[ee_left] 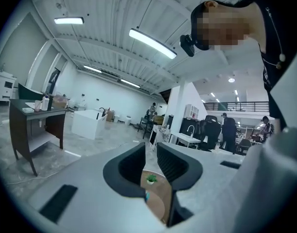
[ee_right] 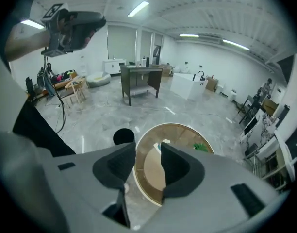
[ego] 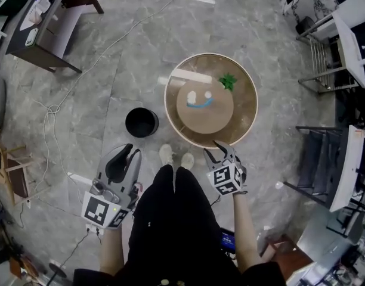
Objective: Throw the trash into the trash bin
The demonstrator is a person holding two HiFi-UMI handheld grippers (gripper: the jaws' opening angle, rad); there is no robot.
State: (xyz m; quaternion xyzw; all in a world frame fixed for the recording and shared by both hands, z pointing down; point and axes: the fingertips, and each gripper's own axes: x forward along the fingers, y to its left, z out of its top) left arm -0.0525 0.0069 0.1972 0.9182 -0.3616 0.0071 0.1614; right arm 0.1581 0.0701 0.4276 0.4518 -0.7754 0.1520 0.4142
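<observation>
A round glass-topped table [ego: 245, 121] stands in front of me. On it lie a blue curved piece of trash [ego: 199, 103] and a small white crumpled piece [ego: 194, 94], with a small green plant [ego: 228, 81] behind them. The black trash bin [ego: 141, 122] stands on the floor just left of the table. My left gripper [ego: 129, 152] hangs low near the bin, open with nothing between its fingers. My right gripper [ego: 222, 150] is at the table's near rim, open and holding nothing. The right gripper view shows the bin [ee_right: 123, 136], the table [ee_right: 180, 129] and the plant [ee_right: 201, 147] beyond the gripper [ee_right: 148, 160].
A dark desk [ego: 45, 22] stands at the far left, and cables [ego: 51, 109] trail over the grey floor. Metal racks and white desks [ego: 349, 159] line the right side. My feet [ego: 175, 157] are between the bin and the table. Other people stand far off [ee_left: 229, 130].
</observation>
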